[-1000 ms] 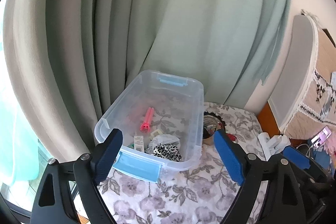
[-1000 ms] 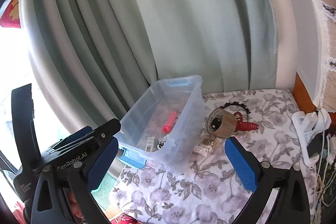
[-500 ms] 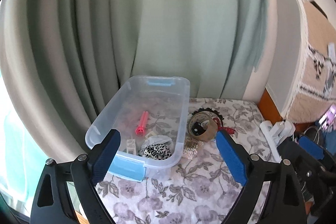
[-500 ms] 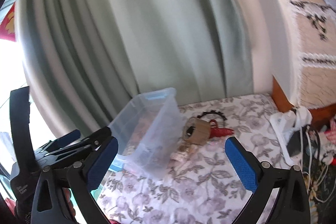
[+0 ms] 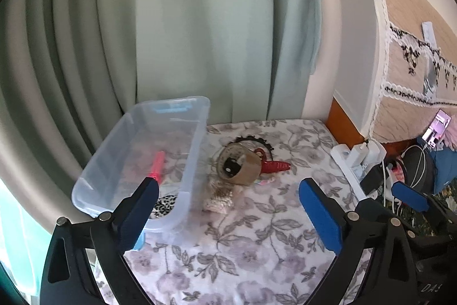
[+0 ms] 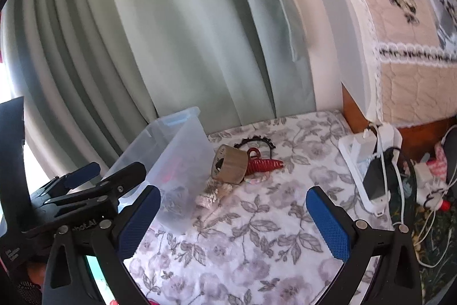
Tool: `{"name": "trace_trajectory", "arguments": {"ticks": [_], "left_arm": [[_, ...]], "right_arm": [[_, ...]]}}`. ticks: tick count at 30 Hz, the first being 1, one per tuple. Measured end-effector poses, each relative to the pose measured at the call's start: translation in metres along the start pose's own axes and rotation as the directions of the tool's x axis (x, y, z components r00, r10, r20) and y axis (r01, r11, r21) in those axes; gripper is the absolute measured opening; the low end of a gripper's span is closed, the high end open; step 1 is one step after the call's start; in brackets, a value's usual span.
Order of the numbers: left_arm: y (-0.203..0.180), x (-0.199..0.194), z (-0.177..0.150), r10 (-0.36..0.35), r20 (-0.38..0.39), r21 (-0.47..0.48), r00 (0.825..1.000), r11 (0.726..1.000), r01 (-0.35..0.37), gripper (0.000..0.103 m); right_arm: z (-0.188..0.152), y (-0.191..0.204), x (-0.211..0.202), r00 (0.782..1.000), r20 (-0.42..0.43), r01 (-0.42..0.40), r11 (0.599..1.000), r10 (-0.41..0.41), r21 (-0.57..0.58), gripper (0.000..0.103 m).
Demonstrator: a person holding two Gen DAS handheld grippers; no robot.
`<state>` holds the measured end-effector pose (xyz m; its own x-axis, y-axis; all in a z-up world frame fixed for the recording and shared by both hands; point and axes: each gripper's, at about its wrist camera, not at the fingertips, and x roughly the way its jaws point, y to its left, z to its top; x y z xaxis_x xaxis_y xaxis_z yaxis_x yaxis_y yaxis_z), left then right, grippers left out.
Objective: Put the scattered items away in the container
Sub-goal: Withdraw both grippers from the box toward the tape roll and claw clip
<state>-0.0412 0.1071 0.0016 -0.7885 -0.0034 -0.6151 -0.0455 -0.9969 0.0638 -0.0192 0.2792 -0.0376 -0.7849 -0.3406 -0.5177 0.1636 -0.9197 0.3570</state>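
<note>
A clear plastic bin (image 5: 197, 139) stands at the left on the floral cloth, holding a red pen (image 5: 157, 165) and a leopard-print cloth (image 5: 165, 205). Just right of it lie a brown tape roll (image 5: 240, 166), a red hair clip (image 5: 275, 166), a black frilly band (image 5: 252, 138) and a beige beaded piece (image 5: 218, 197). My left gripper (image 5: 228, 215) hovers short of this pile, its jaws opening with nothing between them. My right gripper (image 6: 234, 222) is open and empty, facing the tape roll (image 6: 230, 166) and the clip (image 6: 262, 163). The left gripper (image 6: 105, 173) is beside the bin (image 6: 177, 150).
A white power strip (image 5: 354, 159) with chargers and cables lies at the cloth's right edge, with a lit phone (image 5: 435, 129) beyond. Green curtains hang behind the bin. A quilted, lace-trimmed cover (image 6: 405, 76) rises at the right.
Both grippers have moved right and a little lower, so the bin slid left in both views and the tape roll pile came to the middle. The left jaws stand slightly wider.
</note>
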Motion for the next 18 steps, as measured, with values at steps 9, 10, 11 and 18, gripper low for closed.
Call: {"name": "trace_trajectory", "arguments": {"ticks": [9,10,11,18], "left_arm": [[-0.012,0.022,-0.002,-0.014,-0.028,0.018,1.000,1.000,0.014,0.099],[-0.014,0.025,-0.002,-0.014,-0.032,0.019,0.999,1.000,0.015,0.099],[-0.015,0.028,-0.002,-0.017,-0.035,0.018,0.999,1.000,0.018,0.099],[-0.023,0.051,-0.007,-0.040,-0.074,0.033,0.996,0.999,0.043,0.099]], "right_arm": [[-0.005,-0.026,0.020,0.997,-0.062,-0.031,0.995,0.037,0.096,0.103],[-0.006,-0.028,0.022,0.997,-0.063,-0.033,0.994,0.040,0.104,0.103],[-0.007,-0.031,0.023,0.998,-0.058,-0.032,0.993,0.039,0.109,0.103],[-0.014,-0.042,0.037,0.998,-0.056,-0.008,0.996,0.013,0.085,0.103]]}}
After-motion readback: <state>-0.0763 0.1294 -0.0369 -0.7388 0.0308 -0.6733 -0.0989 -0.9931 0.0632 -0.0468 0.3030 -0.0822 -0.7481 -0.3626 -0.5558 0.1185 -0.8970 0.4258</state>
